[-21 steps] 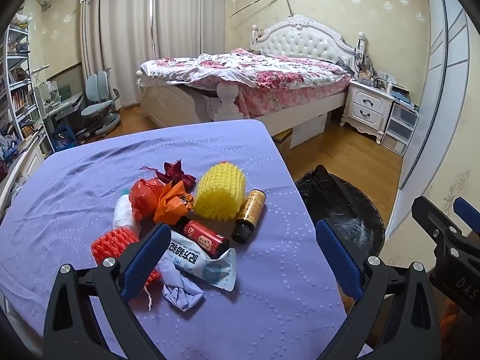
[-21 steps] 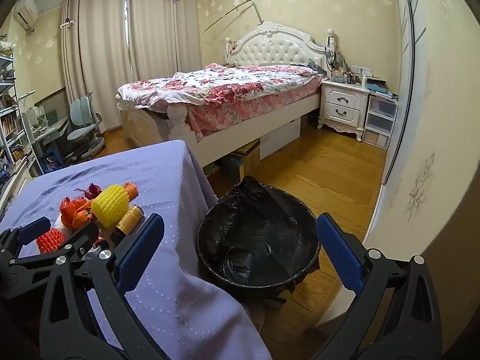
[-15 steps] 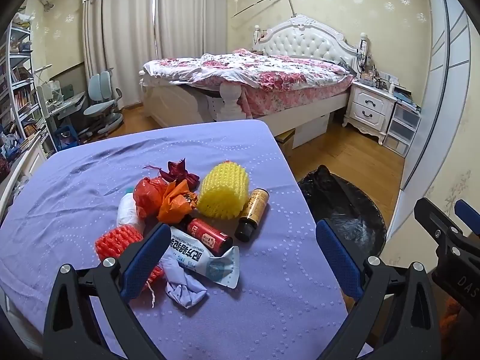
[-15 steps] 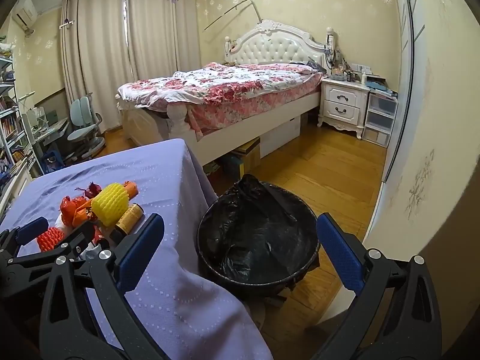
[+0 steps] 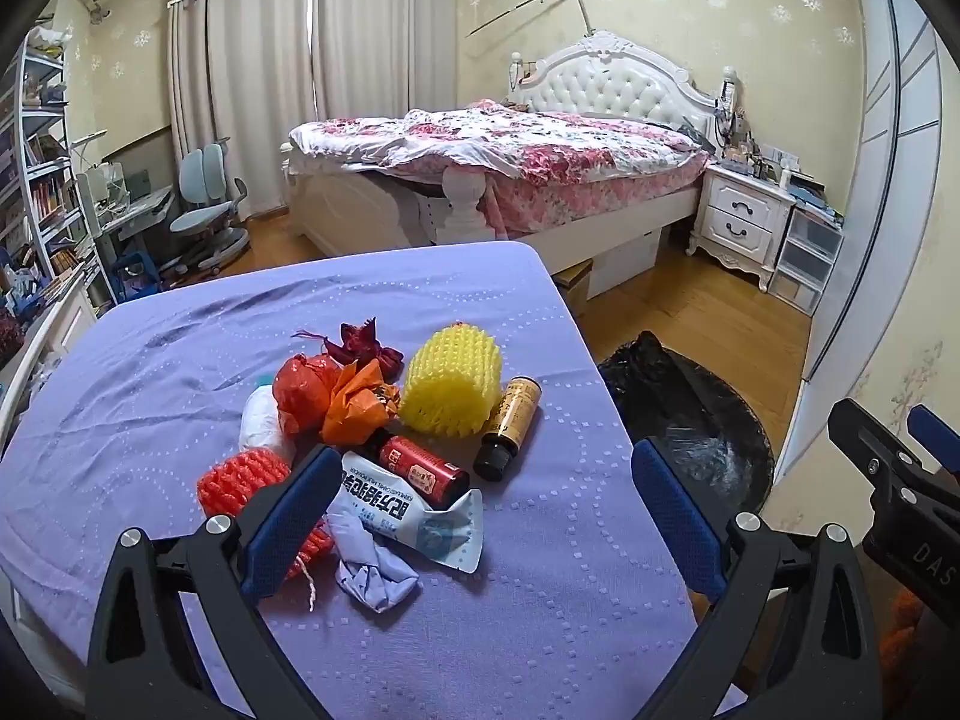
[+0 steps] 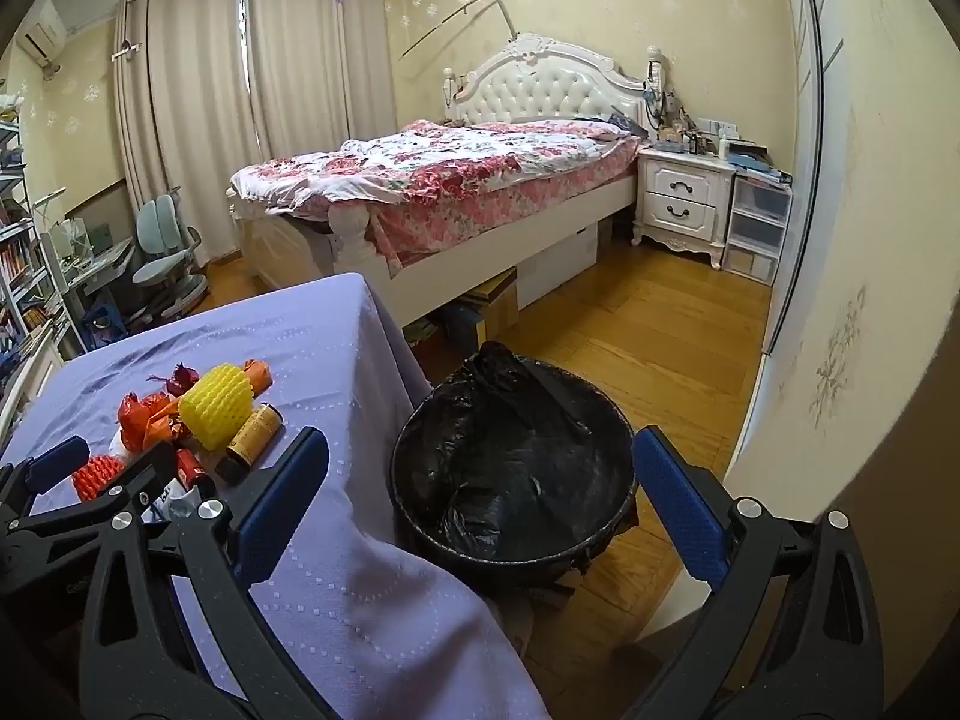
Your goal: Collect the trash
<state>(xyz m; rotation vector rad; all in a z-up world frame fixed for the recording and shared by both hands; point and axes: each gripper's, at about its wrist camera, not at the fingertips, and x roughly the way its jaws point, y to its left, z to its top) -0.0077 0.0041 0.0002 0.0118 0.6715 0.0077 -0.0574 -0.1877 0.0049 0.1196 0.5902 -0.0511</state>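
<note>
You had both grippers up over the table [image 5: 180, 348] with nothing picked yet. Against the frames from a moment before, the trash pile sat slightly higher and further right in the left wrist view, so your left gripper [image 5: 480, 516] had drifted only a little; no item had been moved, and the collecting had not really begun.

Its jaws stood wide with nothing between the pads. The right gripper [image 6: 480, 498] was just as wide and empty, hanging lower centre of its frame above the black-lined bin [image 6: 516, 546] on the floor beside the table.

The trash lay mid-frame on the purple cloth: a yellow foam net [image 5: 451, 387], an orange foam net [image 5: 246, 483] at lower left, crumpled orange wrappers [image 5: 336, 396], a dark red wrapper [image 5: 366, 345], a brown bottle [image 5: 510, 426] with a gold label too small to read, a red can [image 5: 420, 468] and a crumpled tissue [image 5: 375, 570]. A pale sachet [image 5: 414, 519] carried bold East Asian lettering and a line of small Latin print I couldn't make out. "DAS" showed on the other gripper's body at lower right.
</note>
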